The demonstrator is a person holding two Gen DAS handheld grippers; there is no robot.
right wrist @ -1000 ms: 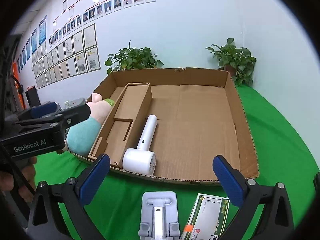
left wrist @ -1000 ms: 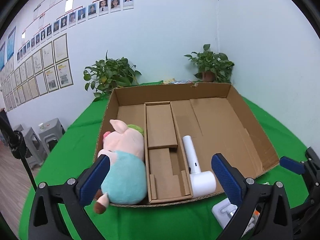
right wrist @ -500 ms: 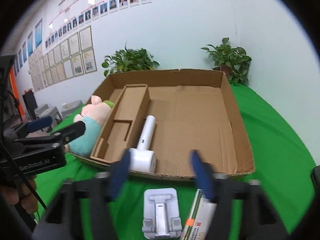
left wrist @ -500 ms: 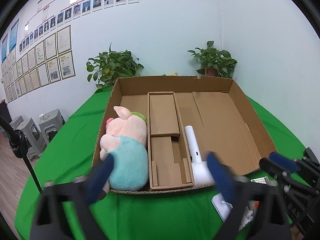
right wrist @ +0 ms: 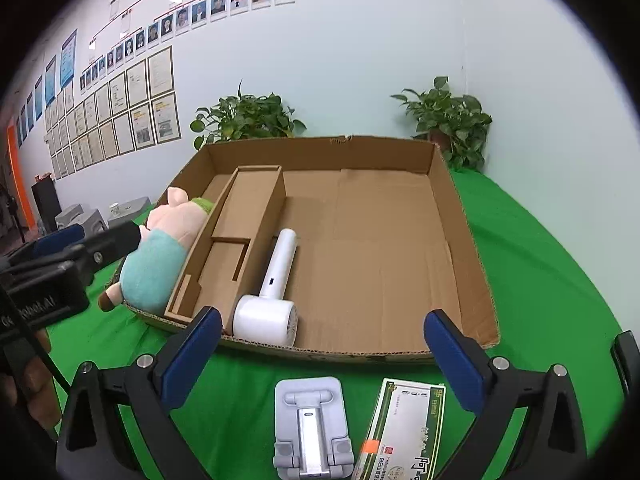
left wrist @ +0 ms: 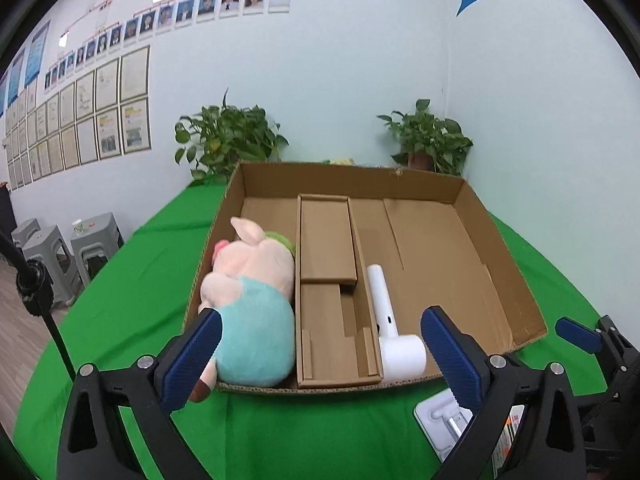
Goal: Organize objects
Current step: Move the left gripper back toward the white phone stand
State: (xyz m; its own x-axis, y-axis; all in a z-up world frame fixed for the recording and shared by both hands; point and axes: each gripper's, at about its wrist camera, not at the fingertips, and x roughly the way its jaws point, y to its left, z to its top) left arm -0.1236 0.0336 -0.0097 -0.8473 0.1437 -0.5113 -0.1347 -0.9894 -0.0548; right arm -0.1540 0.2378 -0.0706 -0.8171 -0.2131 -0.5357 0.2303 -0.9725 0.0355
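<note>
Between picks, by the look of it: plush pig [left wrist: 252, 308] and hair dryer [right wrist: 268, 300] already lay in the cardboard box [right wrist: 476, 280], pig in the left compartment, dryer just right of the cardboard divider [left wrist: 332, 280]. Still out on the green tabletop [right wrist: 540, 280]: a grey phone stand [right wrist: 312, 428] and a green-edged packet [right wrist: 404, 428], side by side at the bottom centre of the right view, in front of the box's near wall.

Right gripper [right wrist: 324, 348] hovered above those two, jaws just reopened to wide with nothing between them. Left gripper [left wrist: 320, 356] likewise wide and empty after a quick shut-and-open, aimed at the box front.

Next, likely: lower onto the stand, straddle its narrow sides, close.
</note>
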